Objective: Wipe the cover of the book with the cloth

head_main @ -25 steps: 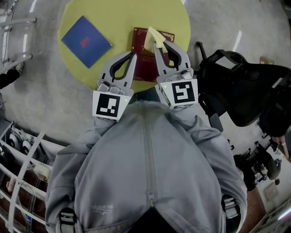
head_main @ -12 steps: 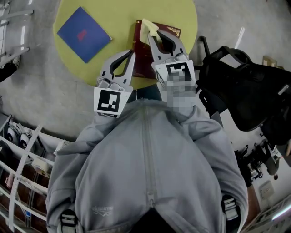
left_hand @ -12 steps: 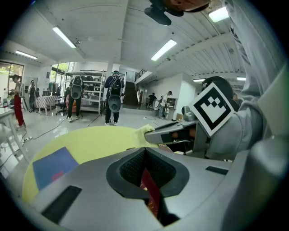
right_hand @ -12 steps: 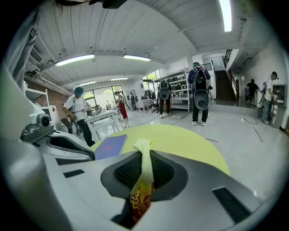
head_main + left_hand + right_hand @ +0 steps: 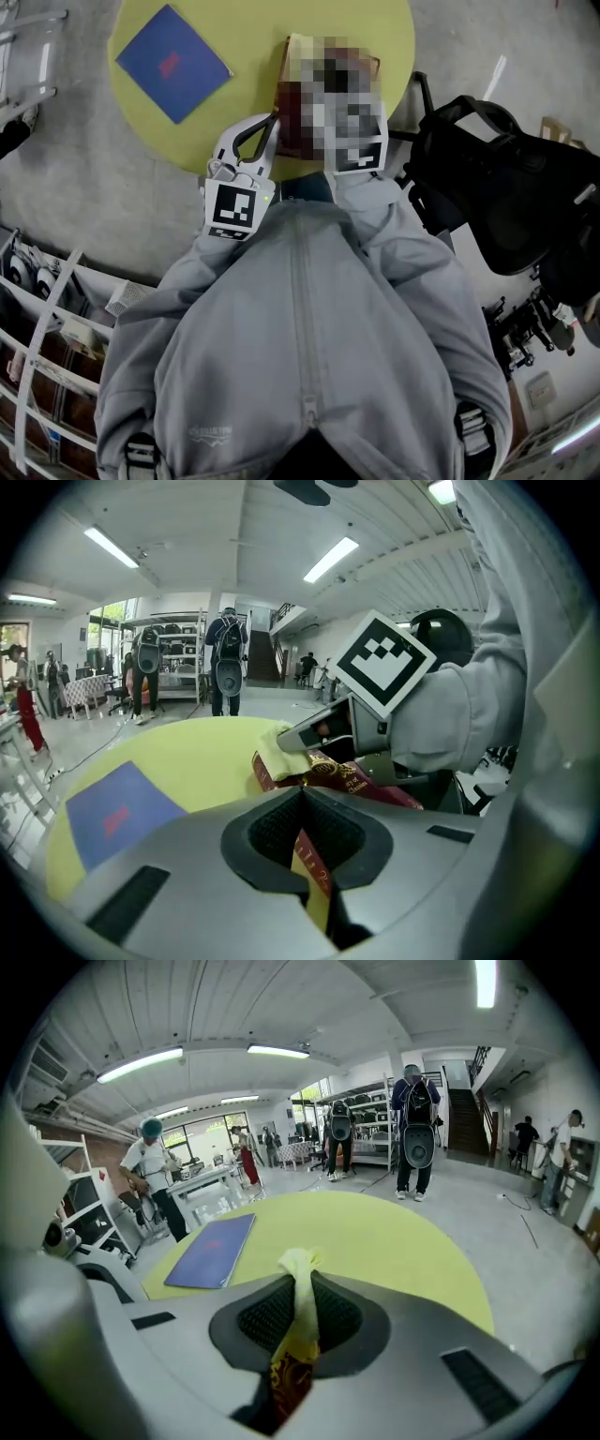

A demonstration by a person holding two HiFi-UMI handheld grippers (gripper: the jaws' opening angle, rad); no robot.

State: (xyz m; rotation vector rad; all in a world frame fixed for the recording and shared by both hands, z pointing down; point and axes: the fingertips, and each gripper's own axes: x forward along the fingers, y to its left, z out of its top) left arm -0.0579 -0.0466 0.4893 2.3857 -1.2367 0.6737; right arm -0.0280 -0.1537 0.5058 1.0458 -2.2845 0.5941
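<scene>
Wiping seemingly under way. Low centre of the left gripper view: left gripper, jaws together, steadying the near edge of the book. Further up, mid-frame: right gripper clamped on the cloth, pressed to the cover's far corner on the table; no telling how much remains

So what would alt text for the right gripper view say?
The right claw is shut on a pale yellow cloth above a dark red book, on a round yellow-green table; a flat blue book lies further left.
</scene>
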